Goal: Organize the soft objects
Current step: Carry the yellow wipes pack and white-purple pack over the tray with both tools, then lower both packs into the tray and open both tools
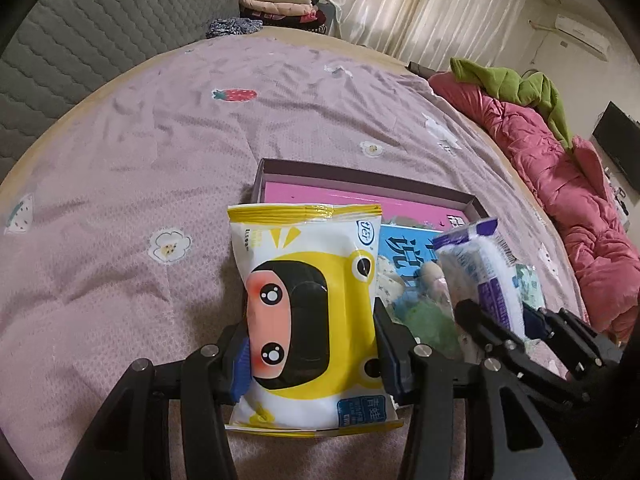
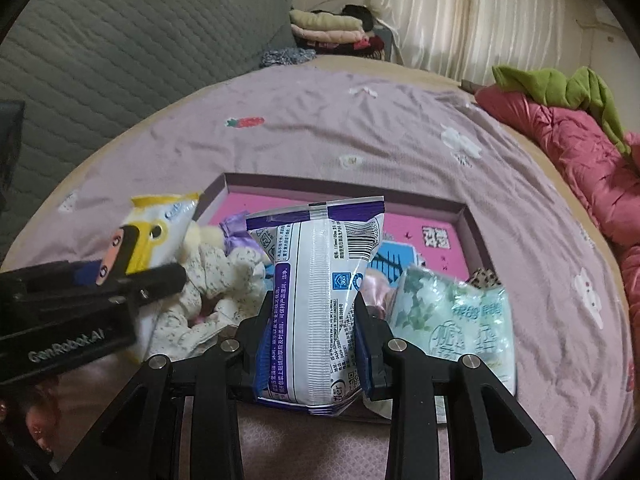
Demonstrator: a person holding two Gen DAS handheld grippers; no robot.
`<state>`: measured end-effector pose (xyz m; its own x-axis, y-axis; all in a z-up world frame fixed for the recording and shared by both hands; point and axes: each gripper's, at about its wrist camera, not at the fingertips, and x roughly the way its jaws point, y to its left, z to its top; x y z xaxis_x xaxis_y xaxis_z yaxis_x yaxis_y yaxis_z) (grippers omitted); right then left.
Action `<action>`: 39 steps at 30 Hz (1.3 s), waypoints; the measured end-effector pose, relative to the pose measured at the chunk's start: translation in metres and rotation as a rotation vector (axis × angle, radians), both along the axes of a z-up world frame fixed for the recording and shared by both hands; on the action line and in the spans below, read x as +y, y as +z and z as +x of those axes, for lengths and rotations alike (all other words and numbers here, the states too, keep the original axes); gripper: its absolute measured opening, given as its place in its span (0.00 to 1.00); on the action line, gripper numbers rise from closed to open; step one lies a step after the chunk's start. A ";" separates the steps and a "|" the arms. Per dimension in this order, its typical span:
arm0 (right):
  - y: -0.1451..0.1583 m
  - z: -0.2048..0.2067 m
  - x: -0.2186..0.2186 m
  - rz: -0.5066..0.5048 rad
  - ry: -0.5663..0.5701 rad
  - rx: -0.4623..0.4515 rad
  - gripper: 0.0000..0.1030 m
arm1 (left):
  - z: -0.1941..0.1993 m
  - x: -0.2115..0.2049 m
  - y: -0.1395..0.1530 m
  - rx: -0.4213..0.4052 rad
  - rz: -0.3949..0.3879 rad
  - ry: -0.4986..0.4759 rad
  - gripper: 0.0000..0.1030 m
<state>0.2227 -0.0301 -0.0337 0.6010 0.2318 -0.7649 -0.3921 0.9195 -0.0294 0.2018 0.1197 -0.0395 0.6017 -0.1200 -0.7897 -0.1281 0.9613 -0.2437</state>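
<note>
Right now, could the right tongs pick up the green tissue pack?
Probably not yet: the right tongs are already shut on the purple pack. The green pack lies unobstructed just beside it.

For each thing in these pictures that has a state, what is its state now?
left gripper: shut on the yellow pack.
yellow pack: sealed, held upright.
right gripper: shut on the purple pack.
purple pack: sealed, held upright.
box: open, lidless, partly filled.
green pack: sealed, leaning at the box.
</note>
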 end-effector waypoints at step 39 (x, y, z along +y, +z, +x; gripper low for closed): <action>0.061 -0.048 -0.058 0.008 -0.087 -0.168 0.65 | -0.013 -0.030 0.028 -0.087 0.040 -0.048 0.62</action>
<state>0.1746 -0.0882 0.0268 0.7381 0.1791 -0.6505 -0.3014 0.9501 -0.0804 0.1883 0.0897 -0.0111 0.6624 -0.1193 -0.7396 -0.0623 0.9751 -0.2130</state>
